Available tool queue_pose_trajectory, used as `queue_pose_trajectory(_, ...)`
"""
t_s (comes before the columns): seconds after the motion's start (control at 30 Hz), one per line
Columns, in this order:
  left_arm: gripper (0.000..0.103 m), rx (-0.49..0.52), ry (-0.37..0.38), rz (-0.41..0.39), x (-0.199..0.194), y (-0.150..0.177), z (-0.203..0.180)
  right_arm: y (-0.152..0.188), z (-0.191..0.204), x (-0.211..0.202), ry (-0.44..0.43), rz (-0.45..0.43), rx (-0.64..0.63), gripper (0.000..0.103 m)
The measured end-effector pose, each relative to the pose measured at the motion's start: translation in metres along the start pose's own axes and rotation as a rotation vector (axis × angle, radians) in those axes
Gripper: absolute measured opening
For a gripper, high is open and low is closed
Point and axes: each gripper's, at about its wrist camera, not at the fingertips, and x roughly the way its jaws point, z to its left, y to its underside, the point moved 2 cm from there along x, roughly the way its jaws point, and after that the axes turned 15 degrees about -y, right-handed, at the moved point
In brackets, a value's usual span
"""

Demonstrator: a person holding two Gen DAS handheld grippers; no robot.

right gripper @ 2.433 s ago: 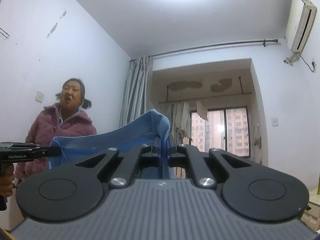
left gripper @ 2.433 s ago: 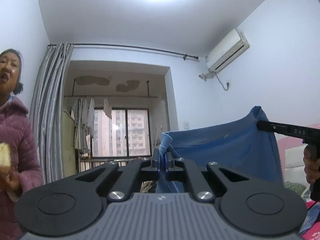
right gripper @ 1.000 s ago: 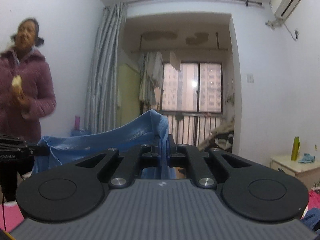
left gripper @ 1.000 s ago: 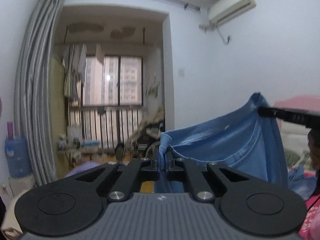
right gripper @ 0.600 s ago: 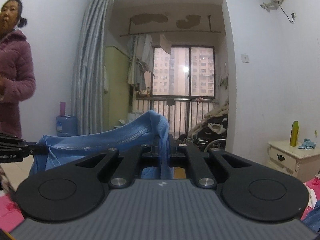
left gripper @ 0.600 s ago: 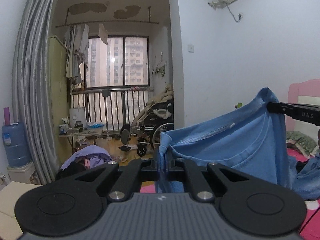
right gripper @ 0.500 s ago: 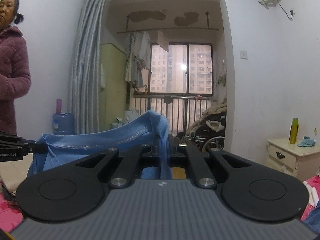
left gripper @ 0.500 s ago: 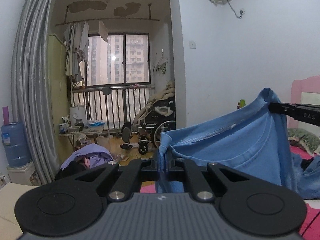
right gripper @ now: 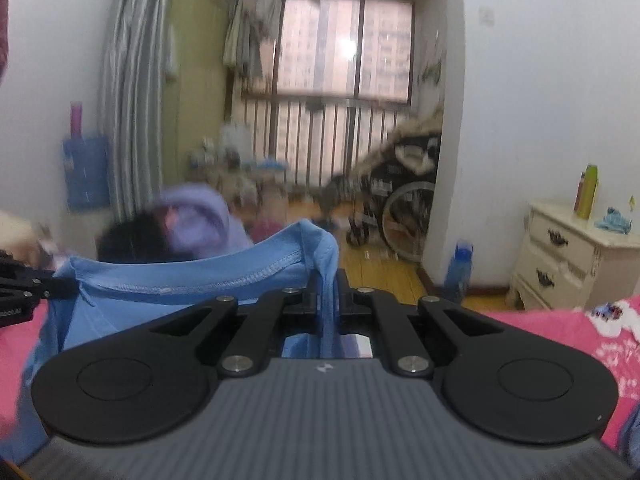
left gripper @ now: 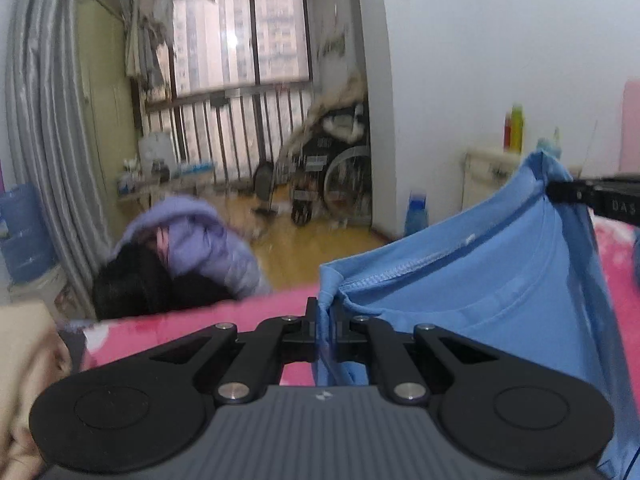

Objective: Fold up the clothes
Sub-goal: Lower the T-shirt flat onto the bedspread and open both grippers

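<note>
Left tongs (left gripper: pixel 328 322) and right tongs (right gripper: pixel 329 300) each pinch a corner of the blue shirt (left gripper: pixel 480 280), stretched taut above the pink bed (right gripper: pixel 560 328).

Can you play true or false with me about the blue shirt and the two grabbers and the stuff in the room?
1. Both grabbers pinch the blue shirt. True: the left gripper and the right gripper are each shut on its edge.
2. The shirt lies folded flat on the bed. False: it hangs stretched between the two grippers above the pink bedspread.
3. A wheelchair stands near the window. True.
4. The shirt is red. False: it is blue.
5. A green bottle stands on the cream nightstand. True.
6. The curtain is pulled right across the window. False: it hangs bunched at the left side.
</note>
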Motion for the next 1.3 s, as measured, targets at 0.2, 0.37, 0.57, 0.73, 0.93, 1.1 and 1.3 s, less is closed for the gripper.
queue_pose_trajectory(0.2,0.006,0.087,-0.043,0.126,0.054,0.038,-0.017,0.035,0.0,0.052,-0.025,0.142,0.11,0.004)
queue_pose_trajectory(0.37,0.019,0.153,-0.032,0.235,0.08,0.062,-0.029,0.052,-0.008,0.08,-0.116,0.274,0.271,0.009)
queue_pose_trajectory(0.57,0.045,0.034,0.008,0.332,0.085,0.067,-0.011,0.056,-0.042,0.06,-0.18,0.191,0.559,0.036)
queue_pose_trajectory(0.73,0.048,-0.111,0.048,0.349,0.066,0.049,0.018,0.046,-0.067,0.018,-0.207,0.09,0.69,0.041)
queue_pose_trajectory(0.93,0.048,-0.169,0.08,0.323,0.024,0.028,0.049,0.033,-0.077,-0.062,-0.2,0.02,0.681,0.042)
queue_pose_trajectory(1.1,0.054,-0.051,0.139,0.281,-0.046,0.029,0.059,0.029,-0.058,-0.128,-0.243,0.047,0.622,0.042)
queue_pose_trajectory(1.3,0.056,0.221,0.275,0.291,-0.13,0.081,0.022,0.055,0.023,-0.176,-0.327,0.299,0.443,0.043)
